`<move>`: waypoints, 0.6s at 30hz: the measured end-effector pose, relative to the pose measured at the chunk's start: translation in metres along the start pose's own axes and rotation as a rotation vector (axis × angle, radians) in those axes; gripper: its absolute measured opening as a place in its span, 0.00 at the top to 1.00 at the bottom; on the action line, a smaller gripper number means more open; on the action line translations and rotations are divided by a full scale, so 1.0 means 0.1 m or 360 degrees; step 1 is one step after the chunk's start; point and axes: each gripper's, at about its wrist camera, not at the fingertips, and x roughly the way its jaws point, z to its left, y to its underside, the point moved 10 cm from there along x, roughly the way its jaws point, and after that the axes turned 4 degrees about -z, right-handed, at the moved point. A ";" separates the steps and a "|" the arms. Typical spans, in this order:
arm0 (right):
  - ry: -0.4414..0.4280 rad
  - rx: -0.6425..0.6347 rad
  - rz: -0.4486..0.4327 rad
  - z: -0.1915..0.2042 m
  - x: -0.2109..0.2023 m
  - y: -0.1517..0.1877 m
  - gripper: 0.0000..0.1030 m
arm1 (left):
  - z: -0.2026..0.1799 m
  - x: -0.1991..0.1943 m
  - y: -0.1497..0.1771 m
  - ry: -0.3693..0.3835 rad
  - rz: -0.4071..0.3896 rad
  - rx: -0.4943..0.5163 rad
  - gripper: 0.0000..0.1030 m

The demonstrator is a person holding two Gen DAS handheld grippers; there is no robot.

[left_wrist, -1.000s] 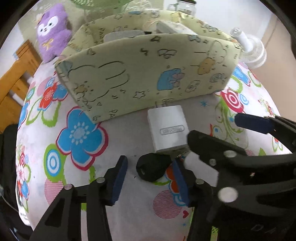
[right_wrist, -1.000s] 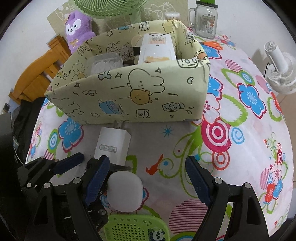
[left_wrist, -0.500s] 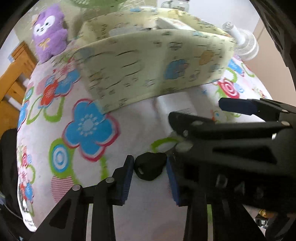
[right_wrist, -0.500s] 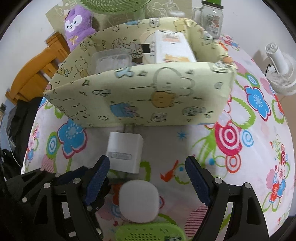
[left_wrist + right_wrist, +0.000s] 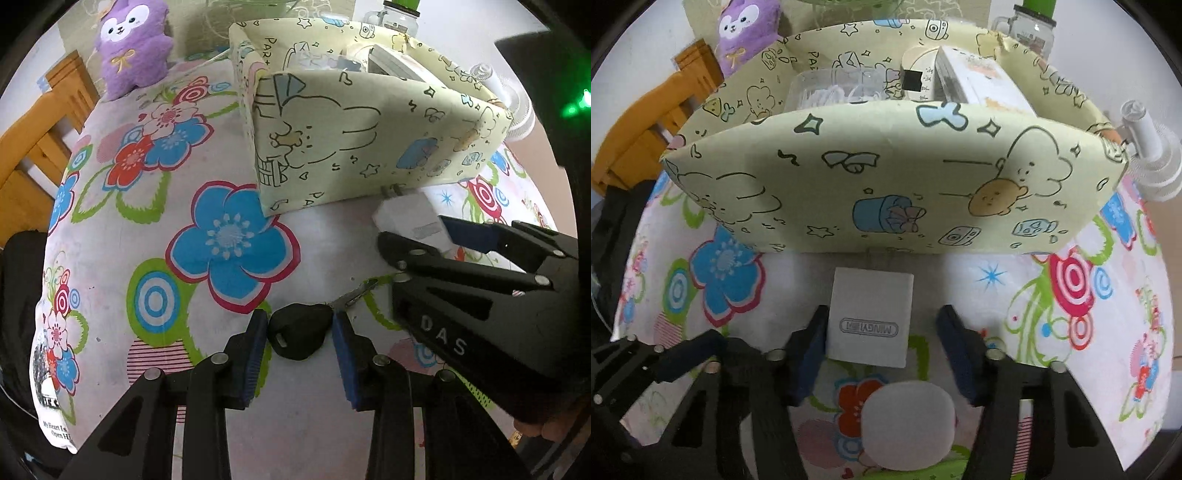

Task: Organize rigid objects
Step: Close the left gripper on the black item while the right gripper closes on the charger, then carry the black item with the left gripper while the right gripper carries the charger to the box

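My left gripper (image 5: 299, 332) is shut on the black head of a key (image 5: 301, 338); the metal blade (image 5: 354, 293) sticks out to the right over the flowered tablecloth. A white charger (image 5: 870, 317) lies flat just in front of the pale yellow cartoon-print box (image 5: 886, 184). My right gripper (image 5: 882, 317) straddles the charger with its jaws closing. The left pad (image 5: 812, 343) meets the charger's side, and a gap shows at the right pad (image 5: 955, 347). In the left wrist view, the right gripper (image 5: 413, 230) reaches in from the right over the charger (image 5: 402, 218).
The box holds a clear plastic container (image 5: 834, 88), a cream device (image 5: 919, 74) and a white carton (image 5: 979, 81). A white rounded case (image 5: 908, 424) lies under my right gripper. Behind the box are a purple plush toy (image 5: 129, 48), a glass jar (image 5: 1030, 33) and a small white fan (image 5: 1145, 147).
My left jaws closed onto the key head and that gripper shifted left. My right gripper moved forward from the white rounded case to the charger, and its jaws narrowed.
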 end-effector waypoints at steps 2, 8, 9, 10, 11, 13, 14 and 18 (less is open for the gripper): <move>0.0005 -0.0012 0.0005 0.00 0.00 0.01 0.59 | 0.01 0.00 -0.02 -0.0003 0.0002 -0.0006 0.64; -0.0009 -0.0004 0.0020 -0.10 -0.05 0.09 0.59 | 0.02 0.02 -0.05 -0.0002 0.0009 -0.0027 0.64; -0.0010 -0.0003 0.0017 -0.16 -0.07 0.11 0.59 | 0.00 0.01 -0.06 0.0000 0.0005 -0.0028 0.64; -0.0009 -0.0004 0.0013 -0.17 -0.10 0.11 0.59 | -0.01 0.00 -0.07 -0.0004 -0.0002 -0.0029 0.64; -0.0009 -0.0005 0.0009 -0.20 -0.13 0.12 0.59 | -0.04 -0.02 -0.08 0.0002 -0.0007 -0.0029 0.64; -0.0011 -0.0004 0.0000 -0.24 -0.16 0.12 0.59 | -0.07 -0.05 -0.08 -0.0007 -0.0015 -0.0040 0.64; -0.0012 -0.0003 -0.0005 -0.27 -0.19 0.12 0.59 | -0.08 -0.07 -0.09 -0.0002 -0.0019 -0.0040 0.64; -0.0030 -0.0005 -0.0022 -0.32 -0.29 0.10 0.59 | -0.13 -0.16 -0.10 -0.0018 -0.0035 -0.0050 0.64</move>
